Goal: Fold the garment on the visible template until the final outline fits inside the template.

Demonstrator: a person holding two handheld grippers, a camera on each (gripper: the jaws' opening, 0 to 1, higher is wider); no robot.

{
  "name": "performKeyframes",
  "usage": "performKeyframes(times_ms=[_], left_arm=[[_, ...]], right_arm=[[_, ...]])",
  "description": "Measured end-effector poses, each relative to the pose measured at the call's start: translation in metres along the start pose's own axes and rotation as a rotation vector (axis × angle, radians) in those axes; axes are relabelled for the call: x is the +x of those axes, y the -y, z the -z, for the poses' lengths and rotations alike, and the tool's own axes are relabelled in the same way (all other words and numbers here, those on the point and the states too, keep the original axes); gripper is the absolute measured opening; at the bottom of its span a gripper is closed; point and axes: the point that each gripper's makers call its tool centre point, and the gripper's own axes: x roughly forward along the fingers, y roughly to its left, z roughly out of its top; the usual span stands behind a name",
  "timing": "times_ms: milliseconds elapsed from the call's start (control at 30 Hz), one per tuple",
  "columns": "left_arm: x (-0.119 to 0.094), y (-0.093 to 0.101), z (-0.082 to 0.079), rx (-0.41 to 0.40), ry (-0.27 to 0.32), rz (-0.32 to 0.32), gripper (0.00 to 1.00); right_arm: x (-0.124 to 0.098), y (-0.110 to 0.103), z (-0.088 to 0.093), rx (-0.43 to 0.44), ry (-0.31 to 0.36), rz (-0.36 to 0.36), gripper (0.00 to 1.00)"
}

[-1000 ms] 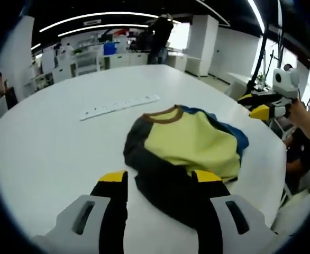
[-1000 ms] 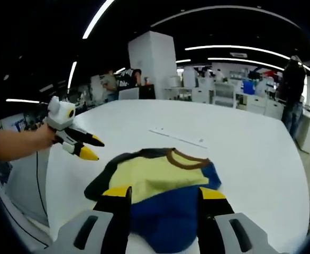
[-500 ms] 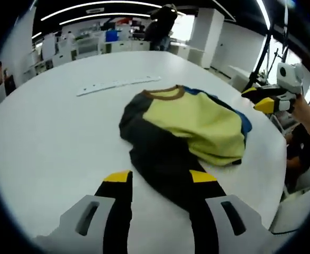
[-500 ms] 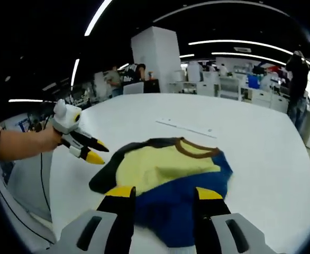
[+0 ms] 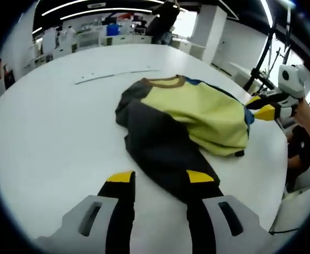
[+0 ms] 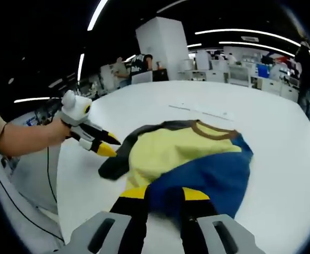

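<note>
The garment [image 5: 184, 124] lies bunched near the tabletop [image 5: 49, 132] edge. Both the left gripper [image 5: 160, 177] and right gripper [image 6: 163, 194] hover with jaws parted; each should pinch one sleeve only, then spread the cloth flat.

Garment [image 6: 197, 159] crumpled so its hem and far sleeve are hidden under its own folds, left gripper [image 5: 157, 177] bases cut off by the picture's edge, template outline on the surface [image 5: 49, 127] indiscernible

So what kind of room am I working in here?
Likely an open-plan lab or workshop: a large white table holding the garment, long ceiling light strips, white benches and shelving behind, and people standing at stations.
</note>
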Motion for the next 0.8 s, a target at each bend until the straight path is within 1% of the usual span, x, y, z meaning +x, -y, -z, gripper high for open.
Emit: performKeyframes(times_ms=[133,300,433,533,633,800], left_arm=[[0.0024,0.0034,0.0046,-0.011,-0.007,0.013,0.29],[0.0036,0.0044,0.0059,-0.019,-0.007,0.015,0.24],[0.0047,0.0071,0.0064,-0.023,-0.007,0.033,0.14],[0.0048,0.0079,0.006,-0.023,-0.008,0.042,0.06],[0.0041,0.0065,0.0047,-0.017,-0.008,0.042,0.02],[0.004,0.0064,0.004,-0.016,-0.011,0.046,0.0]], right_arm=[[0.0045,-0.0035,0.0069,-0.005,-0.021,-0.013,0.12],[0.0077,-0.0039,0.0096,0.004,-0.024,-0.019,0.06],[0.008,-0.0041,0.0086,0.003,-0.019,-0.022,0.01],[0.0068,-0.0026,0.0073,-0.005,-0.015,-0.018,0.0],[0.0044,-0.0006,0.0065,-0.002,-0.013,-0.018,0.0],[0.0003,0.0023,0.0046,0.003,-0.004,-0.016,0.0]])
